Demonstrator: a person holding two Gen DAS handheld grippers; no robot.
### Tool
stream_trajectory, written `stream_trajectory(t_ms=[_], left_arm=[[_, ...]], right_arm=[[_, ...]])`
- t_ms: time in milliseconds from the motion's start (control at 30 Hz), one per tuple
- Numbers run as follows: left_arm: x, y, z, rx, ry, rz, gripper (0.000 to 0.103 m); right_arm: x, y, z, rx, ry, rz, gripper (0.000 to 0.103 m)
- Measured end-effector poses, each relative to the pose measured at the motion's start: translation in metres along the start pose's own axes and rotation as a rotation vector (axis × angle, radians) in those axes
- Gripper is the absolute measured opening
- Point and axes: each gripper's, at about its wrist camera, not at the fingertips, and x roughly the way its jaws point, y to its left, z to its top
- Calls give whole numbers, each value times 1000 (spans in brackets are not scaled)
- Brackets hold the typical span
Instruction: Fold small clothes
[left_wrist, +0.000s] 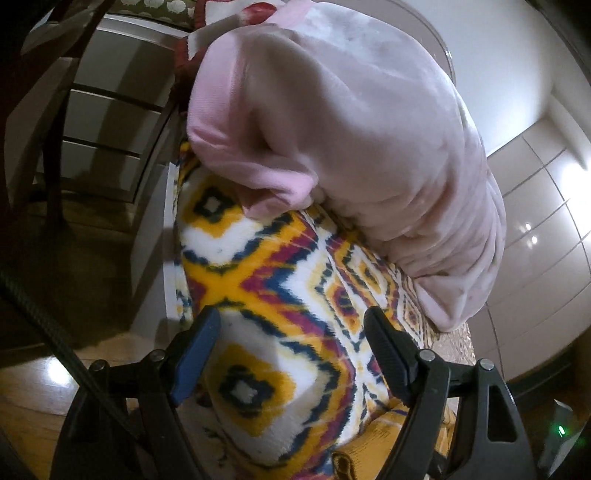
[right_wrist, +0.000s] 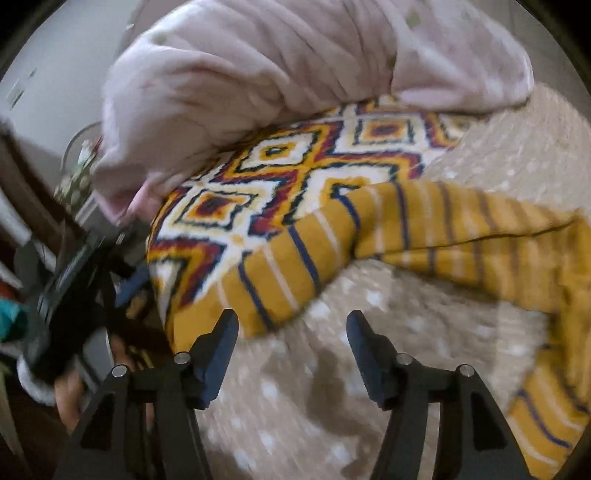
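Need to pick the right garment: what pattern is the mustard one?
The mustard garment has navy and white stripes; right wrist view shows it best.

Beige white-dotted bed cover (right_wrist: 517, 147) carries patterned fleece blanket (right_wrist: 295, 166), pink plush blanket heap (right_wrist: 258, 74) on its far part, mustard striped garment (right_wrist: 443, 229) draped across both.

1. The patterned blanket (left_wrist: 280, 280) lies ahead of the left gripper (left_wrist: 291, 328), between its fingers.
2. The plush garment (left_wrist: 351, 129) lies on the blanket's far part.
3. The striped garment (right_wrist: 369, 236) lies ahead of the right gripper (right_wrist: 291, 328), partly on the blanket, partly on the dotted cover (right_wrist: 295, 406).
4. The left gripper sits left of the right gripper.
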Motion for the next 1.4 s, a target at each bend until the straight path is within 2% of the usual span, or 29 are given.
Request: stream_trajectory(t_ms=[67,100,133,200,300,400,500,600,667,733,767,800,833,900,933,1067,1133,1200,1267,1300,1400], left_arm=[[0,-5,-1,22,-4,6,79],[-1,-7,-3,29,-5,6,79],[-1,-10,-4,37,-6,5,79],[-1,-17,-8,55,-5,-5,79],[-3,-31,-16,95,-2,-43,79],[-4,-52,-30,169,12,-88,79],[-4,-70,-43,225,36,-133,79],[-6,-89,-57,284,49,-173,79],[-8,-101,-67,325,62,-204,79],[-10,-109,-74,349,80,-232,79],[-11,-115,-81,364,95,-254,80],[-12,-119,-86,377,106,-270,81],[-13,-125,-92,394,118,-287,82],[-14,-138,-109,443,146,-317,82],[-15,-147,-119,477,170,-339,83],[-15,-169,-154,564,264,-413,83],[-16,-179,-171,612,311,-451,83],[-20,-191,-193,692,348,-490,83],[-21,-200,-213,766,387,-513,84],[-20,-203,-222,798,409,-520,85],[-13,-212,-250,891,481,-506,86]], right_arm=[[15,-3,5,62,17,47,66],[20,-4,6,82,25,65,52],[22,-6,7,99,44,96,16],[10,-9,11,113,38,111,13],[-47,-14,15,50,-65,45,12],[-122,-45,9,35,-166,-44,12],[-201,-110,-13,97,-232,-227,12],[-250,-183,-43,237,-233,-387,12],[-262,-238,-67,313,-140,-598,16],[-263,-275,-91,364,-35,-907,24],[-267,-285,-102,382,-29,-931,25],[-271,-289,-110,405,-50,-884,26],[-277,-290,-118,445,-100,-798,29],[-279,-286,-121,467,-150,-735,42],[-276,-283,-118,453,-158,-716,44],[-247,-261,-98,350,-159,-676,45],[-231,-250,-90,318,-144,-624,52],[-217,-246,-80,312,-114,-574,53],[-215,-251,-80,301,-113,-596,53],[-219,-254,-83,295,-114,-635,53],[-235,-275,-103,348,-124,-698,54]])
